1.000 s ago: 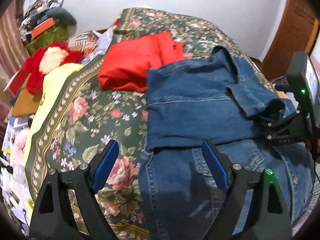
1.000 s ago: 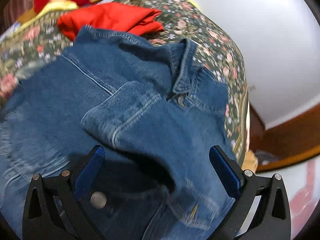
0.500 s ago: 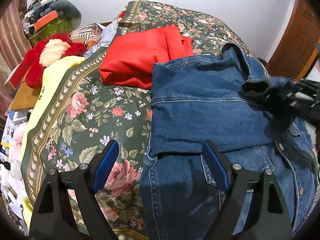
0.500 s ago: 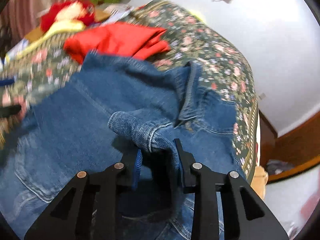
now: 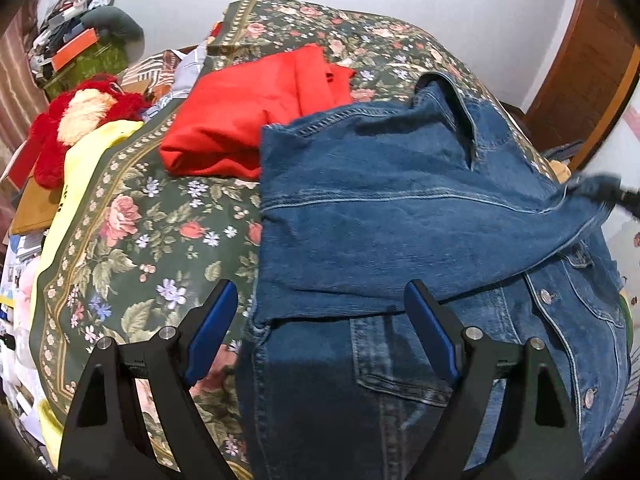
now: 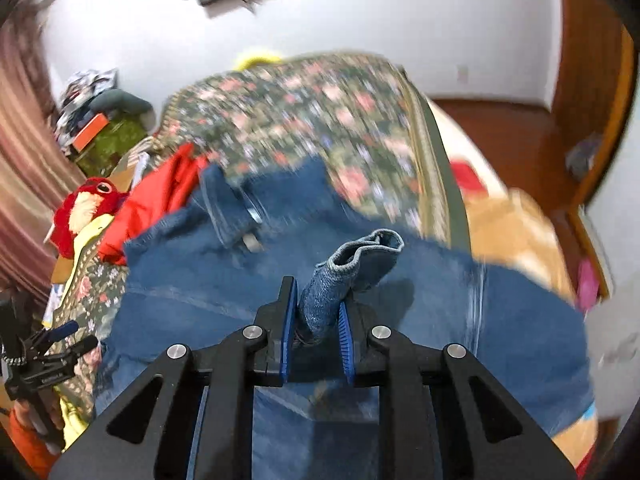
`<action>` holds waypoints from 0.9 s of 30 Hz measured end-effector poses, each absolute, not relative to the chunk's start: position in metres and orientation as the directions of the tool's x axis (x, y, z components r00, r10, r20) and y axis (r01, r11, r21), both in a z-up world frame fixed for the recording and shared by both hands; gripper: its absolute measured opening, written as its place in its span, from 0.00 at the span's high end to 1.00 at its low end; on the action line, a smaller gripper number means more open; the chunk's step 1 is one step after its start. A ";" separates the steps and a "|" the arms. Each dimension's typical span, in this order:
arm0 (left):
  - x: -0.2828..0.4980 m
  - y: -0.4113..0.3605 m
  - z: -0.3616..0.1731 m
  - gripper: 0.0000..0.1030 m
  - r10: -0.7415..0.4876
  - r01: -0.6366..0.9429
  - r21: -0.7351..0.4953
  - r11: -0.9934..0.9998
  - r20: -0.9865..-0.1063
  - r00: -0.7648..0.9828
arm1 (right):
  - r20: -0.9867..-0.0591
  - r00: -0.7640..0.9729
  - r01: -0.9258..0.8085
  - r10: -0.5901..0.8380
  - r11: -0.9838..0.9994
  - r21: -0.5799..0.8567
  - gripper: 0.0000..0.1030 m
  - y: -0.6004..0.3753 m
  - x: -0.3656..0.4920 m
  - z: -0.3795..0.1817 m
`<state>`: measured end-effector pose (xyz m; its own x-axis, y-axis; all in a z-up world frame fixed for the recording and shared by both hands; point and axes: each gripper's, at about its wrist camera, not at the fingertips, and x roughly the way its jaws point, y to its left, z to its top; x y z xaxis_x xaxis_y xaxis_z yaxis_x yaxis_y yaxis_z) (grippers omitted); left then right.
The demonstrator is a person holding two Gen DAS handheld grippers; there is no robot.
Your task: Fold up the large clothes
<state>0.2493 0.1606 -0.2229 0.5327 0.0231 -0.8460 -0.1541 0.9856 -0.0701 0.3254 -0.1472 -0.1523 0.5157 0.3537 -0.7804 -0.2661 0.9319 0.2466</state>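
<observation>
Left wrist view: a bed (image 5: 132,248) under a dark green floral bedspread fills the room, and a blue denim jacket (image 5: 400,220) lies spread across its near right half, one panel folded over the body, metal buttons running down the front placket and a chest pocket facing up. Behind the jacket, touching its far edge, sits a folded red garment (image 5: 248,120). A yellow cloth (image 5: 76,168) hangs along the bed's left side, with a red and cream plush toy (image 5: 76,120) beyond it near a heap of clutter by the wall. No brand, label or writing on the jacket or the other items can be read.

Low in that view, the left hand-held gripper (image 5: 320,332) hovers with its blue-padded jaws wide apart, straddling the jacket's left edge without pressing on it.

From the right wrist view, blurred by motion, the right hand-held gripper (image 6: 316,328) is closing, its blue pads already pinching the denim cuff (image 6: 352,268) of the jacket's sleeve; the cuff's open end stands up past the fingertips, above the rest of the jacket.
</observation>
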 end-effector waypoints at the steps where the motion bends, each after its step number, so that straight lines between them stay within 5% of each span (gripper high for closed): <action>1: 0.249 0.158 -0.223 0.18 0.023 -0.149 -0.066 0.987 -0.847 0.530 | -0.793 0.495 -0.247 0.356 0.932 0.264 0.83 -0.153 0.321 -0.165; 8: 0.247 0.147 -0.224 0.18 0.034 -0.132 -0.040 0.990 -0.857 0.515 | -0.794 0.456 -0.165 0.403 0.914 0.370 0.87 -0.183 0.309 -0.191; 17: 0.250 0.139 -0.216 0.17 0.039 -0.133 -0.037 0.990 -0.849 0.527 | -0.689 0.576 -0.232 0.440 0.896 0.379 0.89 -0.189 0.305 -0.136; 27: 0.252 0.122 -0.222 0.17 0.029 -0.100 -0.026 0.995 -0.860 0.509 | -0.820 0.517 -0.064 0.247 0.966 0.251 0.89 -0.234 0.296 -0.190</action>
